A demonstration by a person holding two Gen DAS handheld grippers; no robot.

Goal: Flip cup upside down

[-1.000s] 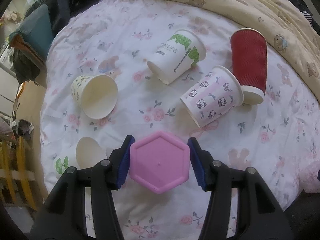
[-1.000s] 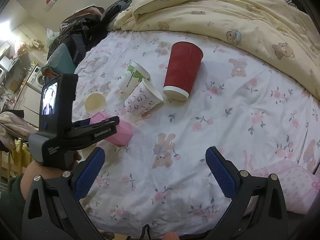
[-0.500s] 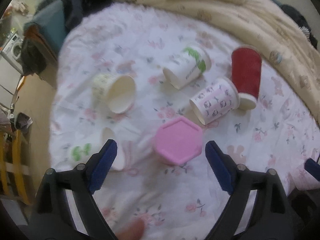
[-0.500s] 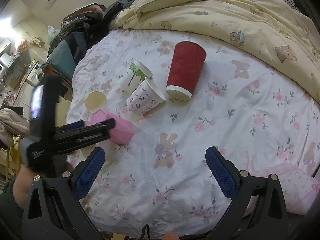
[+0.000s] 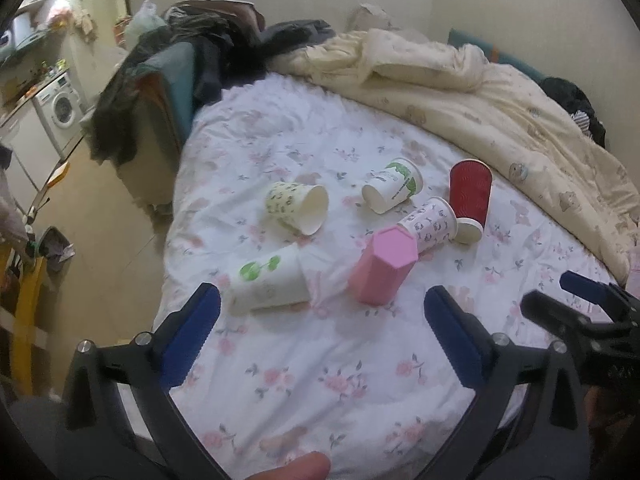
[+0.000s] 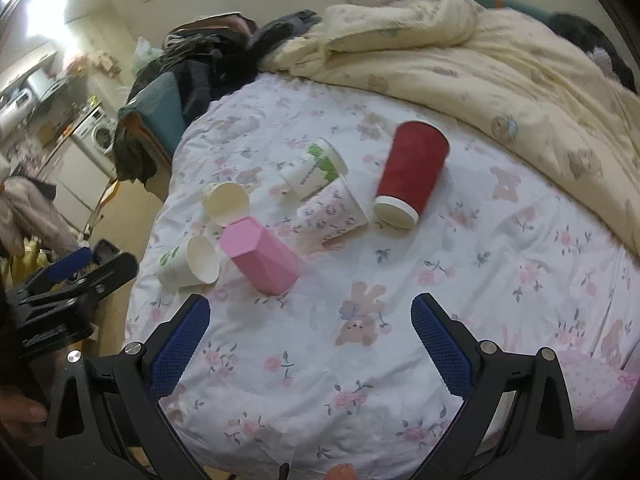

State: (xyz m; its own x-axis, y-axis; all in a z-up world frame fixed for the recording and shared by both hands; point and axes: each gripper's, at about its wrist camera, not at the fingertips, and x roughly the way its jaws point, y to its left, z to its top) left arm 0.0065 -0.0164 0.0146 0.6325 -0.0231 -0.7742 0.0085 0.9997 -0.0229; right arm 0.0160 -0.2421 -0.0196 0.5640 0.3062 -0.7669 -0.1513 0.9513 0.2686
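A pink hexagonal cup (image 5: 382,268) stands upside down on the floral bedsheet, its flat base up; it also shows in the right wrist view (image 6: 262,254). My left gripper (image 5: 320,338) is open and empty, pulled back from the cup toward the near bed edge. My right gripper (image 6: 306,344) is open and empty, hovering over the near sheet. The left gripper's body shows at the left in the right wrist view (image 6: 68,280).
Several paper cups lie around the pink cup: a red ribbed one upside down (image 5: 468,200), a Hello Kitty one (image 5: 430,224), a green-print one (image 5: 394,190), a leaf-print one (image 5: 298,208) and a green-dot one (image 5: 268,284). A cream quilt (image 5: 480,100) covers the far side. The bed edge drops at the left.
My left gripper let go of the pink cup, opened wide and drew back and up. The cup stays upside down on the sheet. The right gripper stayed open, shifting slightly.
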